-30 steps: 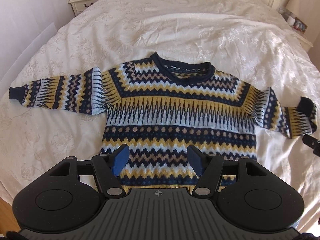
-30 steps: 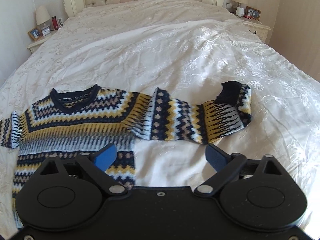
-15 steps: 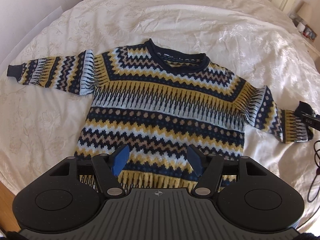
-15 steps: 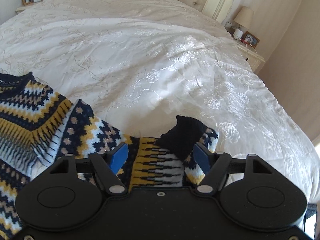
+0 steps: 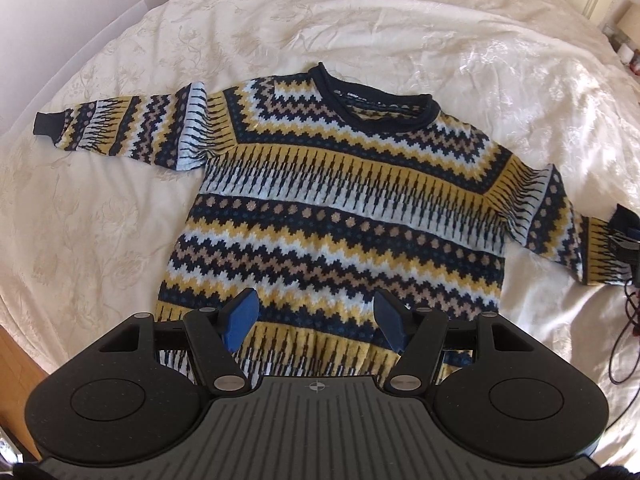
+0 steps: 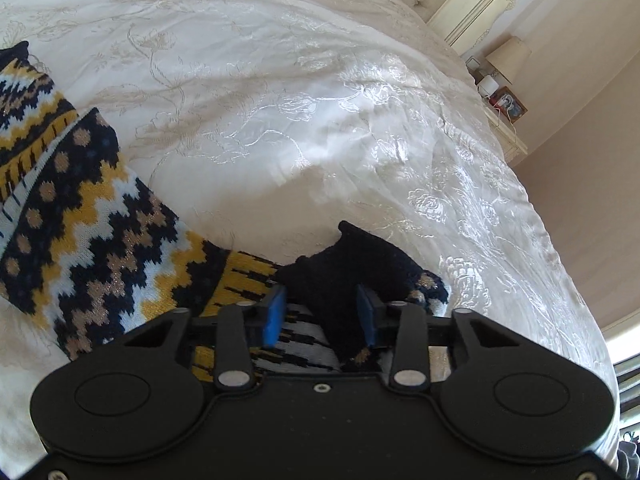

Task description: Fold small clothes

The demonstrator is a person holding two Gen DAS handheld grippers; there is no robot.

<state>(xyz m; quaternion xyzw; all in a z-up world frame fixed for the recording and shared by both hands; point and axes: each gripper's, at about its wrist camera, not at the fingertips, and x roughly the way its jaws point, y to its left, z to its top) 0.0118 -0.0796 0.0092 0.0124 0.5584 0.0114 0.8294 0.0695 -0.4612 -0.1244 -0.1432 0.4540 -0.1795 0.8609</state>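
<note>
A knitted sweater (image 5: 340, 208) with navy, yellow and white zigzag bands lies flat, front up, on the bed, both sleeves spread out. My left gripper (image 5: 316, 320) hovers open above the sweater's hem, with nothing between its blue pads. My right gripper (image 6: 320, 316) is down at the end of the right sleeve (image 6: 100, 232). Its pads are drawn in against the folded navy cuff (image 6: 360, 256), which fills the gap between them. The left wrist view shows that gripper (image 5: 624, 240) at the far right, on the cuff. The other cuff (image 5: 48, 124) lies free at the left.
The cream embroidered bedspread (image 5: 360, 20) stretches far beyond the sweater. A headboard (image 6: 460, 4), a lamp (image 6: 508, 56) and a nightstand (image 6: 504, 128) stand at the right. A dark cable (image 5: 628, 320) hangs by the bed's right edge. Wooden floor (image 5: 16, 360) shows at the lower left.
My right gripper has swung right, dropped onto the right sleeve's cuff and narrowed its jaws around it. The left gripper has moved forward over the hem, still open.
</note>
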